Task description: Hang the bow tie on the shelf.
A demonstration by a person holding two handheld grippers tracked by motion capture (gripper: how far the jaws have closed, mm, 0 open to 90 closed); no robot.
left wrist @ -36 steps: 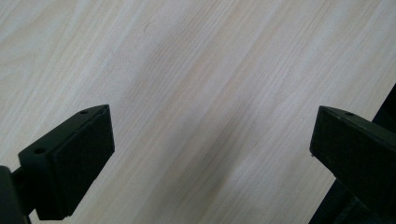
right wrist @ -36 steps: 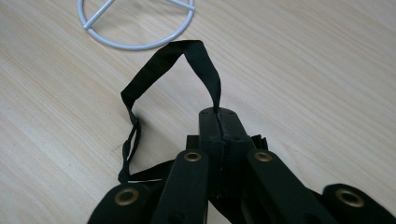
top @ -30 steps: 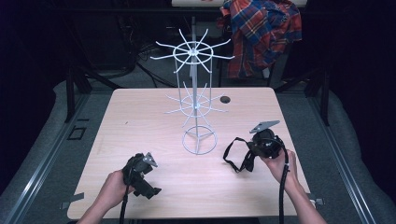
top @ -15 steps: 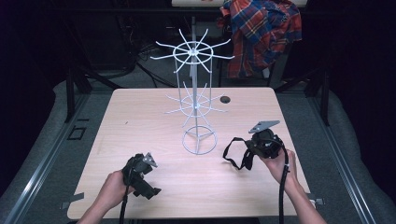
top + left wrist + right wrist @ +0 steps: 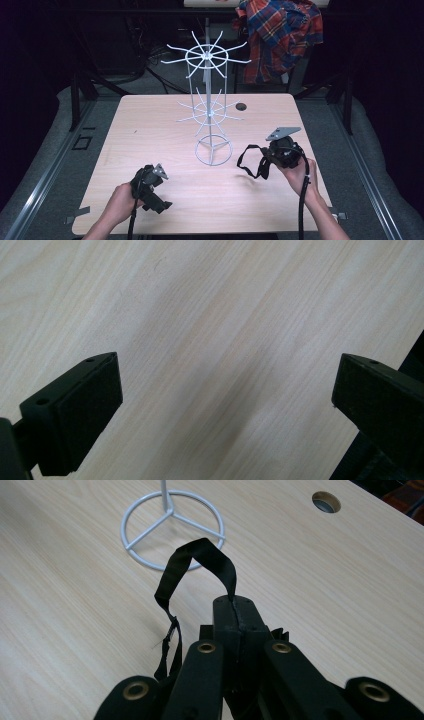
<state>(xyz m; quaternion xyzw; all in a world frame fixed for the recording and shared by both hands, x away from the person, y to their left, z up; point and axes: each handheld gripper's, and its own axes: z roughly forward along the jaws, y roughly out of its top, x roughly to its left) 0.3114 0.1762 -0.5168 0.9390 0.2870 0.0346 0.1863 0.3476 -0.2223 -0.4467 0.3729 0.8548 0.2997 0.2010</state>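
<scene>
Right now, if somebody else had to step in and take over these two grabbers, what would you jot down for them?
Right gripper: shut on a black strap, held above the table just right of the rack's base ring.
Left gripper: open, nothing between its jaws, low over bare table near the front left.
White wire rack: upright mid-table, its arms bare.
Done: strap picked up.
Left, probably: hang the strap on one of the rack's arms.
</scene>
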